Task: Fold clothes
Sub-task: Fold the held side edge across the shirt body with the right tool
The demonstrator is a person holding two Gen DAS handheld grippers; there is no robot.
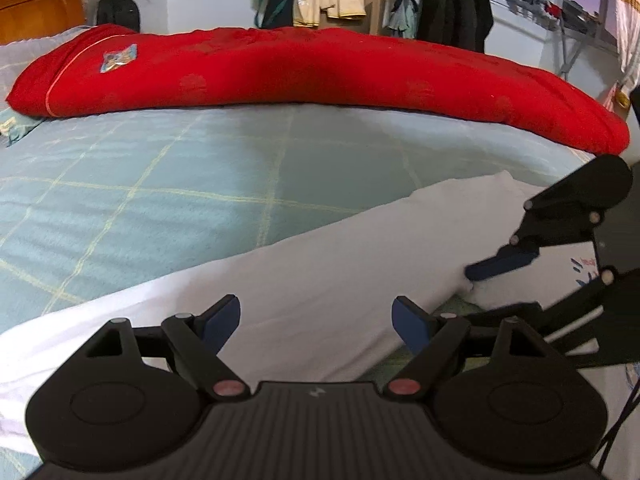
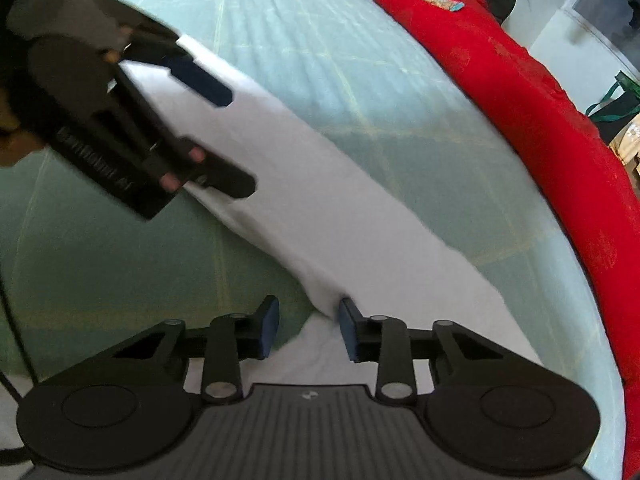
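A white garment (image 1: 320,264) (image 2: 340,208) lies as a long folded strip across the light green checked bed sheet (image 1: 160,184) (image 2: 320,60). It bears a small coloured print (image 1: 584,268) at its right end. My left gripper (image 1: 318,326) (image 2: 224,132) hovers open over one end of the strip, and the cloth runs between its blue pads without being pinched. My right gripper (image 2: 309,328) (image 1: 480,292) is at the other end, jaws narrowed but apart. A raised fold edge of the white cloth sits in the gap, close to the right pad (image 2: 347,328).
A long red quilt (image 1: 320,72) (image 2: 540,100) lies rolled along the far side of the bed. Beyond it are a black backpack (image 1: 118,10), hanging clothes (image 1: 332,0), dark jackets (image 1: 456,8) and a drying rack (image 1: 560,4). A wooden headboard (image 1: 36,4) stands at the left.
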